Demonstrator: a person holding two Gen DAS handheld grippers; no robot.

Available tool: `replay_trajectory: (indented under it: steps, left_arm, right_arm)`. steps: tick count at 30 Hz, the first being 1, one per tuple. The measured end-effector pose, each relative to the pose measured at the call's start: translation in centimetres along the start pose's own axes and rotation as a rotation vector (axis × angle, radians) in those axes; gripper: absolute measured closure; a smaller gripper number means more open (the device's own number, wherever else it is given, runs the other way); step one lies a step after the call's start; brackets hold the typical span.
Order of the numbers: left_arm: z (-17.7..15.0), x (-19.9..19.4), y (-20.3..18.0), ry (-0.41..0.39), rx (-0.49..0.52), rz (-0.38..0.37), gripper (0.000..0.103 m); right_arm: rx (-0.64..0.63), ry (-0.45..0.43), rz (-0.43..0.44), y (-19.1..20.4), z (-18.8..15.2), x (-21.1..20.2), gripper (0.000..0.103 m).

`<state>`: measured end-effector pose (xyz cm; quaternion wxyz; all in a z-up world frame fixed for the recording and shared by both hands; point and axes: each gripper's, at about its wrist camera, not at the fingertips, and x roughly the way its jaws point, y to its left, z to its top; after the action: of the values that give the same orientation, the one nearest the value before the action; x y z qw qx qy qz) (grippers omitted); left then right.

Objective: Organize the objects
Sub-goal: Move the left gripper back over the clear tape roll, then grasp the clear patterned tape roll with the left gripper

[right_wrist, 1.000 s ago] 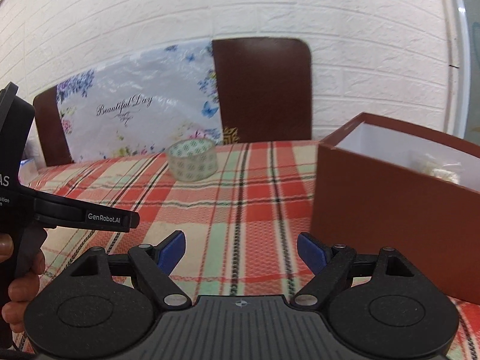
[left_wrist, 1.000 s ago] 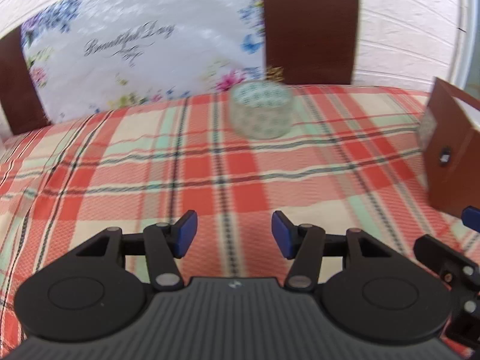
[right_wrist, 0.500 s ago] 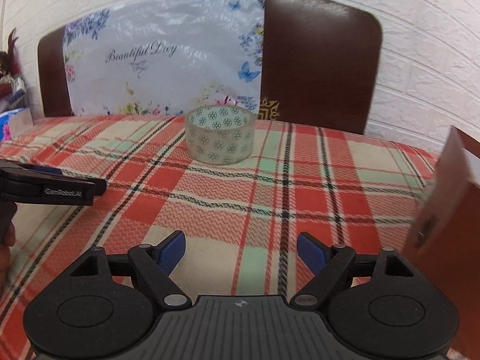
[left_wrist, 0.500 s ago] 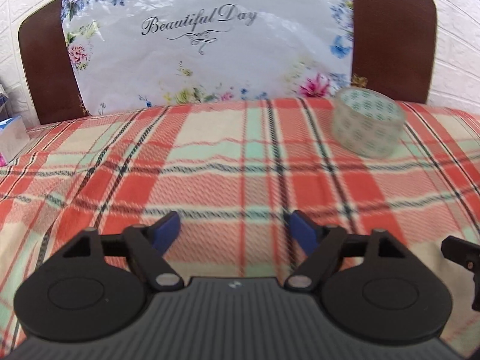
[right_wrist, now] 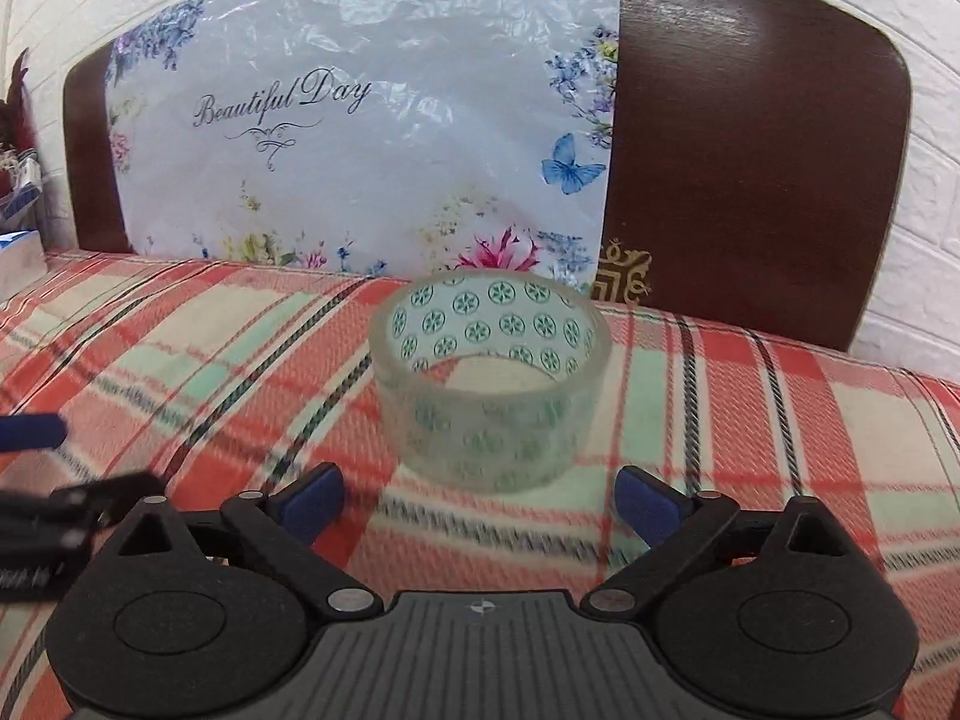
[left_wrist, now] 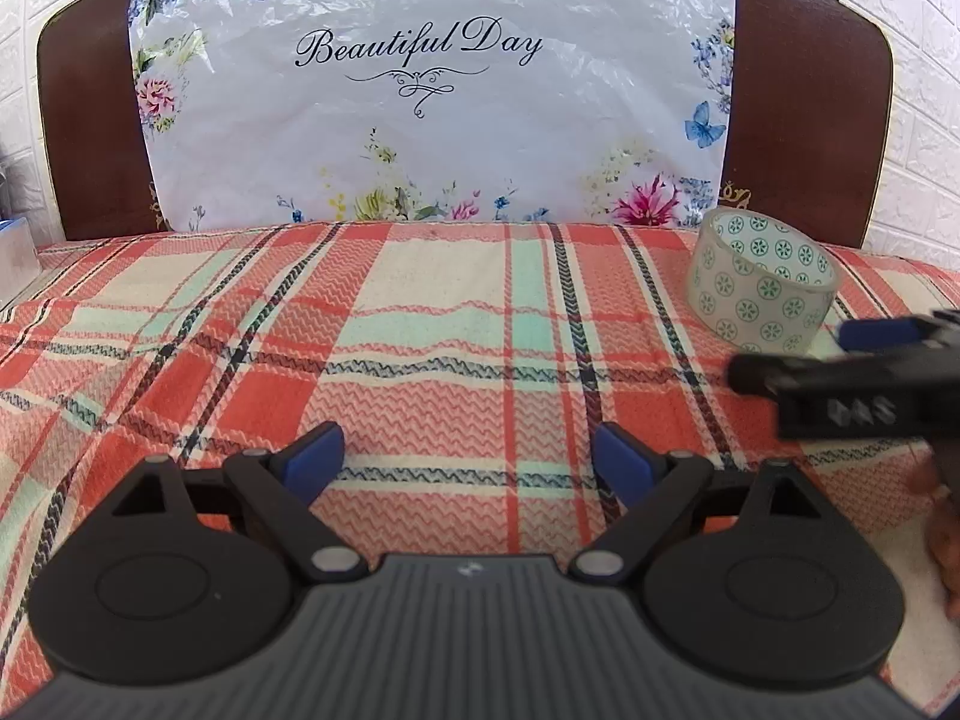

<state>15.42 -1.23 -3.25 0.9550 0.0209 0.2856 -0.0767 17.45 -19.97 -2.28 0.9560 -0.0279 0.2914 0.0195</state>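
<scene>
The roll of clear tape [right_wrist: 491,387] lies flat on the plaid tablecloth [right_wrist: 750,420], at twelve o'clock just beyond the right gripper [right_wrist: 480,495], whose jaws are opening with nothing between them. The left gripper [left_wrist: 468,459] is likewise opening over bare cloth, the tape at its two o'clock, before a floral plastic bag [left_wrist: 432,90].

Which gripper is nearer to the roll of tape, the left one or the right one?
Right. The right gripper faces the roll of tape just ahead, jaws opening, not around it. The left gripper, also opening, points beside it, farther off.
</scene>
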Motion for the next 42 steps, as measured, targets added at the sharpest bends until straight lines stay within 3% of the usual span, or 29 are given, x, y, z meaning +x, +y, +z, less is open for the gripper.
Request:
replay_trajectory:
  steps: [9,11,20,33,40,42]
  left_arm:
    - [0.1,0.0,0.1,-0.001,-0.002,-0.001,0.012]
    - [0.1,0.0,0.1,-0.001,-0.003,-0.002,0.011]
    - [0.0,0.0,0.1,-0.001,-0.002,0.001,0.011]
    - [0.0,0.0,-0.2,0.005,0.019,0.018,0.010]
    - [-0.5,-1.7,-1.7,0.032,0.052,0.072,0.010]
    - [-0.9,-2.9,-2.7,0.058,0.062,0.017,0.011]
  right_arm:
    - [0.013,-0.005,-0.014,0.0,2.5,3.8,0.005]
    - [0.009,-0.021,-0.017,0.1,2.5,3.7,0.015]
    - [-0.002,-0.018,-0.017,0.4,1.1,1.6,0.015]
    - [-0.003,0.028,0.007,-0.2,-7.0,-9.8,0.015]
    - [0.034,0.044,-0.054,-1.9,-12.5,-17.3,0.015]
    - [0.059,0.042,-0.087,-2.5,-14.0,-19.3,0.015]
